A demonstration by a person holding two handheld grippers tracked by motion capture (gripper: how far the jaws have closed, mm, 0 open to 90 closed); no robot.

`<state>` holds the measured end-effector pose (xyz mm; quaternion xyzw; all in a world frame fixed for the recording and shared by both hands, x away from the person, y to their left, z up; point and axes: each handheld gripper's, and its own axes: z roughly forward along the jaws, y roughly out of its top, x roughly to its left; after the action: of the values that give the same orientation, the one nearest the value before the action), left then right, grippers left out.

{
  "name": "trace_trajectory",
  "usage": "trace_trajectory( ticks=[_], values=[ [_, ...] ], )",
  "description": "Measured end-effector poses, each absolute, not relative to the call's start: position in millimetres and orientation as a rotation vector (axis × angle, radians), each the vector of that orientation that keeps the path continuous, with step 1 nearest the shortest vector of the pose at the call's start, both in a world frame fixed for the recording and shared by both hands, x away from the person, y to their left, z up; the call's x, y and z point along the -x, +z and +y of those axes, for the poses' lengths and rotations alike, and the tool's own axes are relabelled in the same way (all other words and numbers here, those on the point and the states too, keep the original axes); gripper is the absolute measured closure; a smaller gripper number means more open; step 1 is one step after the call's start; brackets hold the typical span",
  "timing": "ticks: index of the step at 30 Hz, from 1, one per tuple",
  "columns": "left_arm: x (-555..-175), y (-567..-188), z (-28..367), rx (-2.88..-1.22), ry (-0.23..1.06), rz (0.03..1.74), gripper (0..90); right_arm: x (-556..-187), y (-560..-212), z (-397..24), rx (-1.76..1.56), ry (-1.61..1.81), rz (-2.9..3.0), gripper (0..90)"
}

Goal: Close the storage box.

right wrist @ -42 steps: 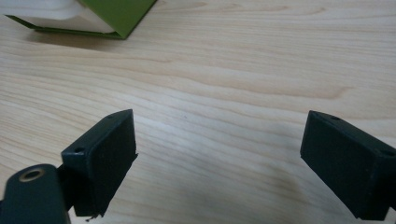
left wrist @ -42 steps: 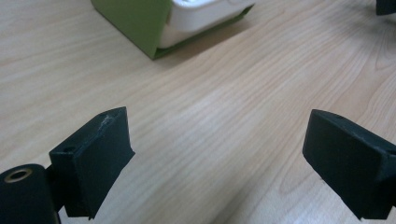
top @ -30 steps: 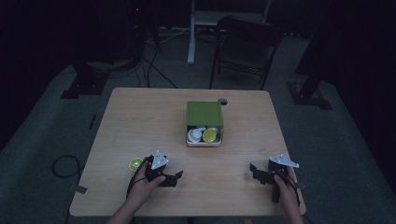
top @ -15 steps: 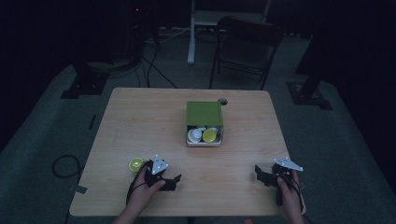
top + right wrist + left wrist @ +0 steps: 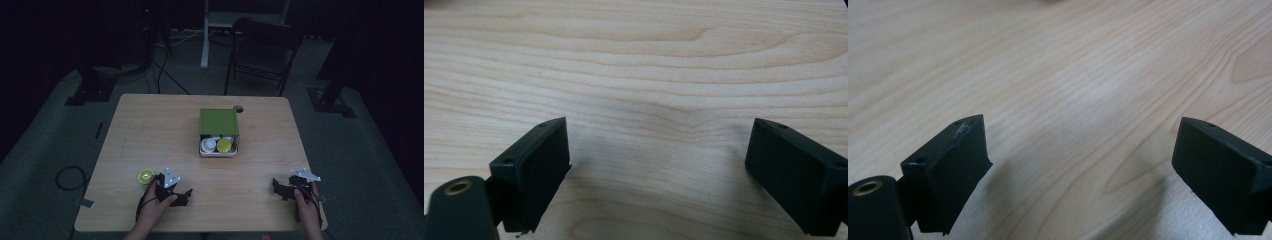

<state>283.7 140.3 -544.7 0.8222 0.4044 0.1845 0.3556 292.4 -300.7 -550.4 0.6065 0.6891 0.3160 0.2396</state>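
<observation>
My left gripper [image 5: 185,194] lies low over the wooden table [image 5: 150,130] near its front left, held by a hand. Its jaws stand wide open in the left gripper view [image 5: 1078,165], with bare wood between them. A small yellow disc [image 5: 146,175] lies on the table just left of it, apart from the jaws. My right gripper [image 5: 278,186] rests near the front right corner. It is open too, and the right gripper view [image 5: 656,165] has nothing but wood grain between its jaws.
A green box [image 5: 218,121] stands mid-table, its lid slid back over a tray with a white round piece [image 5: 208,145] and a yellow one [image 5: 224,145]. A small hole [image 5: 238,108] sits in the tabletop behind it. A chair [image 5: 262,50] stands beyond the far edge.
My left gripper has drifted slightly toward the table's near edge, away from the yellow disc. The right gripper has stayed where it was. Both sets of jaws stay open.
</observation>
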Motion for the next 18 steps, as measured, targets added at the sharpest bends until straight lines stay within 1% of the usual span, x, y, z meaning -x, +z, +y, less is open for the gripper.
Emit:
trace_trajectory(
  ticks=[4,18],
  values=[
    [-284.2,-546.6,141.3,-2.165,0.464,1.08,8.4,-293.1,-550.8,-297.0,-1.64,0.82,1.895,10.1],
    [-284.8,-546.7,141.6,-2.164,0.461,1.085,8.0,-293.1,-550.9,-297.1,-1.638,0.82,1.896,10.1]
  ],
)
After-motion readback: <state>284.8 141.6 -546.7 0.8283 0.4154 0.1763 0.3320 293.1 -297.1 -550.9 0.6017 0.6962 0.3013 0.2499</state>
